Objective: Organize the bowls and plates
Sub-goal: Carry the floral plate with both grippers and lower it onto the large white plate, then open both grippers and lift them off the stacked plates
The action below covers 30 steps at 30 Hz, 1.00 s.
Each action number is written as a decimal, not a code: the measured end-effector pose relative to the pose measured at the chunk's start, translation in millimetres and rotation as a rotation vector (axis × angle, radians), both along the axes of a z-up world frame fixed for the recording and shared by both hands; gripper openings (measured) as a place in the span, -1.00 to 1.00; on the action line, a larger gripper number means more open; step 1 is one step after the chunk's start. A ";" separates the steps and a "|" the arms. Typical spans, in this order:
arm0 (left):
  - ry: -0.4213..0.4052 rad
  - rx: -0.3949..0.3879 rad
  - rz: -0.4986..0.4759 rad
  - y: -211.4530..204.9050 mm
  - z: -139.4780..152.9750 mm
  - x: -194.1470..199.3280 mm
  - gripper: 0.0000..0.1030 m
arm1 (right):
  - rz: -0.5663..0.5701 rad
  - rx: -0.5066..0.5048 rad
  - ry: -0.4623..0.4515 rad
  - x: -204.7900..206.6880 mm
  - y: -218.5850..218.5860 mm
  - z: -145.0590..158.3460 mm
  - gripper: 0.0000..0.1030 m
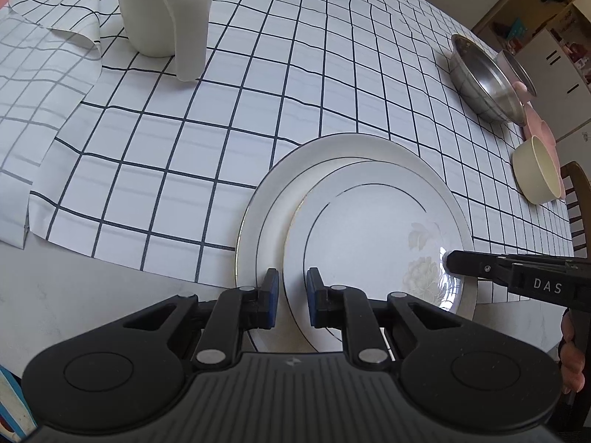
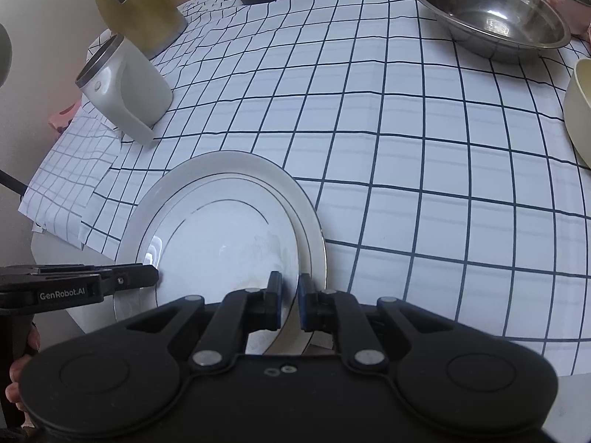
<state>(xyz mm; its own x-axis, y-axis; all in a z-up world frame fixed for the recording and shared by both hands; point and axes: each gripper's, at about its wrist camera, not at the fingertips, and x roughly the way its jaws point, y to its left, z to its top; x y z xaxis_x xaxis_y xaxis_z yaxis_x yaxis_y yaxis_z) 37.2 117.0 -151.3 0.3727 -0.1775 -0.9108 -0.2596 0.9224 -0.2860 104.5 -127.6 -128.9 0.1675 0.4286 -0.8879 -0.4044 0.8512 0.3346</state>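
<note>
The left gripper [image 1: 292, 297] is level, its fingers parted by a narrow gap; the right gripper [image 2: 289, 301] is the same, its fingers likewise slightly apart; both point forward.

Beyond the stacked plates [image 2: 221, 221], open checked cloth [image 2: 388, 184] was left for passage; it was hemmed by the white jug [image 2: 122, 92] leftward and the steel bowl [image 2: 491, 11] far right.
</note>
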 end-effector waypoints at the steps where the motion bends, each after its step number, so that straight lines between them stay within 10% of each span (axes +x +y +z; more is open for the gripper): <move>1: 0.000 0.001 -0.003 0.6 0.8 -0.7 -0.71 | 0.000 0.001 0.000 0.4 -0.3 -0.4 -0.83; 30: -0.222 0.169 -0.107 -37.1 75.5 -22.9 -0.71 | 0.066 0.040 -0.193 -39.2 0.0 58.2 -0.57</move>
<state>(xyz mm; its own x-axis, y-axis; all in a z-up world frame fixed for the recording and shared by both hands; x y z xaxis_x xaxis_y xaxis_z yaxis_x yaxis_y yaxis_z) 14.4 79.9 -75.8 0.5533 -0.0790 -0.8292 -0.1063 0.9807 -0.1644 65.4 -127.6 -70.7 0.3034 0.4785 -0.8240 -0.5185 0.8084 0.2785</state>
